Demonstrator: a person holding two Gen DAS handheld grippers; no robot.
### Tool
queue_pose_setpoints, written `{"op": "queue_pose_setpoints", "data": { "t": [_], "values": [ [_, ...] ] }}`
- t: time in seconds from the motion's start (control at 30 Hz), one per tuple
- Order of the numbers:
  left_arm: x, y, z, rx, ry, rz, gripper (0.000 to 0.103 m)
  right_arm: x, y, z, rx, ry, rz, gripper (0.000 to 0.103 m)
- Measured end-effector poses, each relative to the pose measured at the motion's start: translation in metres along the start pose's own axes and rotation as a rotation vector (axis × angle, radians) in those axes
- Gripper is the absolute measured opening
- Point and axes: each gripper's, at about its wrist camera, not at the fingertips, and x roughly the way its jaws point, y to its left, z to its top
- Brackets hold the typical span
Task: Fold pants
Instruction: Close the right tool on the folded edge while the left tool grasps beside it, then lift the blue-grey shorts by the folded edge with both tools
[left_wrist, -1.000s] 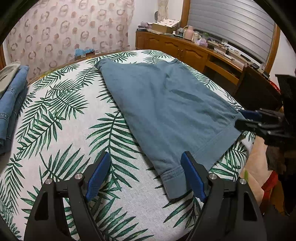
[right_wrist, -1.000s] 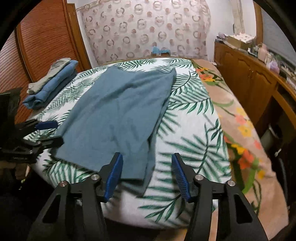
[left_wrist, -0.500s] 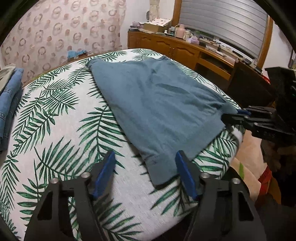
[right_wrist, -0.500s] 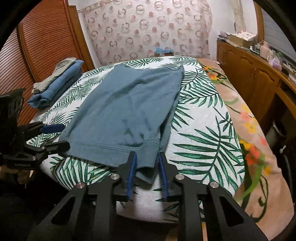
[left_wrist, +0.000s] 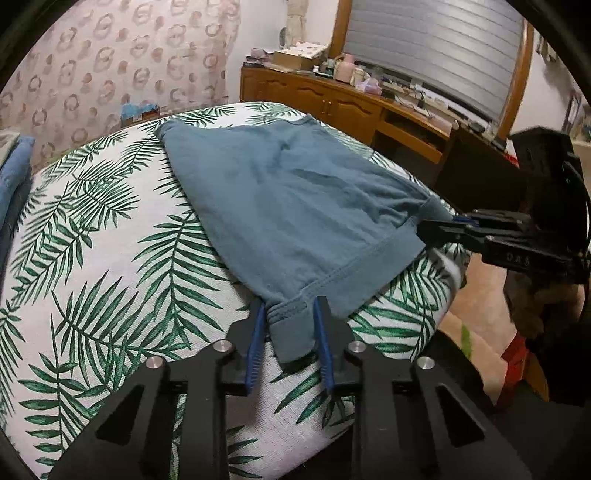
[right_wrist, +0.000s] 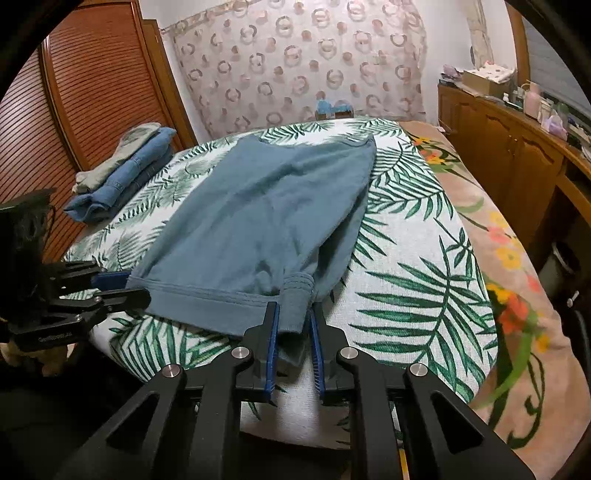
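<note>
Teal-blue pants (left_wrist: 295, 206) lie flat on the palm-leaf bedsheet (left_wrist: 110, 266), hem edge toward me; they also show in the right wrist view (right_wrist: 251, 221). My left gripper (left_wrist: 290, 325) is closed on the near-left hem corner, which bunches between its blue pads. My right gripper (right_wrist: 293, 325) is closed on the other hem corner, lifted slightly off the sheet. Each gripper shows in the other's view: the right one at the right (left_wrist: 443, 229), the left one at the left (right_wrist: 122, 288).
A stack of folded jeans and clothes (right_wrist: 122, 173) sits at the bed's far left. A wooden dresser (left_wrist: 351, 107) with clutter runs along the right. A floral blanket (right_wrist: 509, 295) lies beside the sheet. A patterned curtain (right_wrist: 295, 66) hangs behind.
Both grippers moved in to the hem and closed on its corners: the right first, the left within the last half second. The hem corners are now bunched and slightly lifted.
</note>
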Motion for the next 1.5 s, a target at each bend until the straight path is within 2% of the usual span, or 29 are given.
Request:
{"op": "queue_pose_setpoints", "data": {
  "t": [0.13,0.4,0.63,0.87,1.03,1.23,1.5],
  "values": [
    [-0.007,0.0,0.005,0.004,-0.038,0.0,0.015,-0.004,0.004,0.005,-0.012,-0.019,0.013,0.015],
    [-0.04,0.005,0.022,-0.008,-0.149,-0.004,0.012,-0.015,0.013,0.028,-0.049,-0.084,0.026,0.015],
    [-0.09,0.011,0.048,-0.021,-0.285,0.011,0.012,-0.04,0.029,0.056,-0.104,-0.176,0.055,0.015],
    [-0.146,0.009,0.071,0.014,-0.426,0.039,0.012,-0.072,0.051,0.089,-0.172,-0.285,0.077,0.015],
    [-0.178,0.004,0.076,0.051,-0.494,0.061,0.012,-0.094,0.067,0.102,-0.217,-0.349,0.097,0.015],
    [-0.197,0.011,0.077,0.045,-0.539,0.086,0.012,-0.11,0.084,0.104,-0.26,-0.394,0.12,0.015],
    [-0.194,0.028,0.081,0.028,-0.551,0.131,0.012,-0.098,0.073,0.102,-0.283,-0.398,0.131,0.015]
  ]
}}
